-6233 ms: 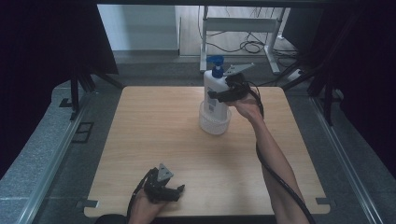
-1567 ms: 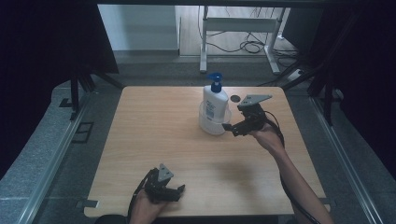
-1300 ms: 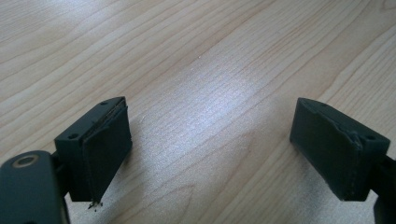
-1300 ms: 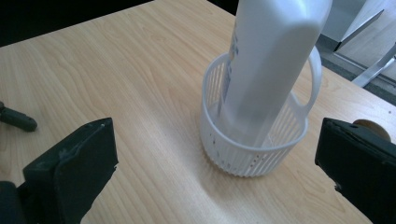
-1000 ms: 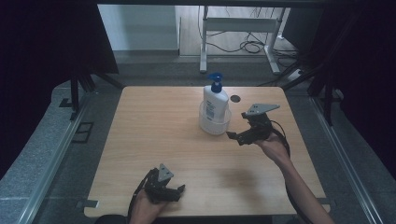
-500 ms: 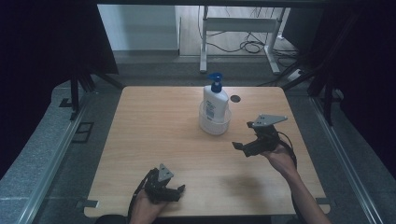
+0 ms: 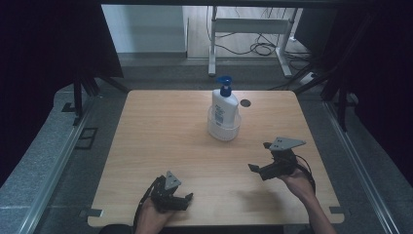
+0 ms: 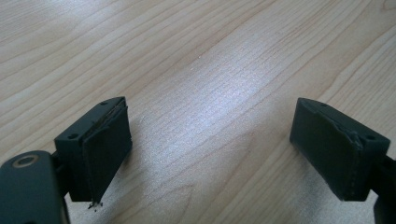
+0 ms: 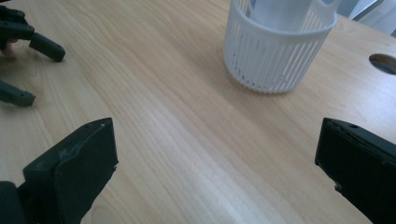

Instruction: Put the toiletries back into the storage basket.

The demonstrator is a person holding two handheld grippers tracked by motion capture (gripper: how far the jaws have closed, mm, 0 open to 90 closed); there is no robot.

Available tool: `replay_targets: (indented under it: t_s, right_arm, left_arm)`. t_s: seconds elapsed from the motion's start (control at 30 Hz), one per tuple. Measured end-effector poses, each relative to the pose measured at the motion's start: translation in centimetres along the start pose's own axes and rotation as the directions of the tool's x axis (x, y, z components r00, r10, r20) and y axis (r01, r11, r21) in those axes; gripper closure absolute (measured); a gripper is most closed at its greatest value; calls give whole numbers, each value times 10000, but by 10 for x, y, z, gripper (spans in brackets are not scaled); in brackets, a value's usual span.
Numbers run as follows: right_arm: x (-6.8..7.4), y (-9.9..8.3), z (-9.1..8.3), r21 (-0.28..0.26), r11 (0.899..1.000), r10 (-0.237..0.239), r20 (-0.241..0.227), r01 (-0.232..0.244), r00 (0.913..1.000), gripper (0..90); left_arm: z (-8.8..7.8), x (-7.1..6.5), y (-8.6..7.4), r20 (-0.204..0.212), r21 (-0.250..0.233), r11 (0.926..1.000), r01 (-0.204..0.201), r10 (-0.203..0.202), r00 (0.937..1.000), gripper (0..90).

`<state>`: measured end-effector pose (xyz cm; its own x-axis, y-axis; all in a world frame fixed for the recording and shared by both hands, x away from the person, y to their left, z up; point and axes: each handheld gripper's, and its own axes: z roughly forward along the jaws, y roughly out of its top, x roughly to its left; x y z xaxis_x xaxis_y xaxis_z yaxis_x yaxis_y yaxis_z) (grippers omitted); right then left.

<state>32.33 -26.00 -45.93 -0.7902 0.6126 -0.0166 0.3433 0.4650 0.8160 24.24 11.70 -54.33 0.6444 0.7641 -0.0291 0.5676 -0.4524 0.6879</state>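
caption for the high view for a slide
Pump bottle upright in white basket; both grippers open, apart from it.

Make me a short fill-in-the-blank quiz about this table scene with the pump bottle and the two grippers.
1. The white bottle with the blue pump stands inside a white ribbed ____.
2. The jaws of the right gripper stand ____, with nothing between them.
3. The left gripper sits near the ____ edge of the wooden table.
4. The pump on top of the bottle is coloured ____.

Missing words: basket; open; near (front); blue
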Motion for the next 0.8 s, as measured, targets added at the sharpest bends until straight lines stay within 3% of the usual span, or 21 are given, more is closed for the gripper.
replay_targets:
  t_s: [0.27, 0.8]
  right_arm:
    - [9, -22, -3, 97, 9999, -37, 118, 36, 9999, 0]
    - [18, -68, 10, 1084, 9938, 254, 72, -260, 9997, 0]
  left_arm:
    - [0, -1, 0, -8, -30, 10000, 69, -69, 10000, 119]
    - [0, -1, 0, -18, -9, 10000, 56, -56, 10000, 119]
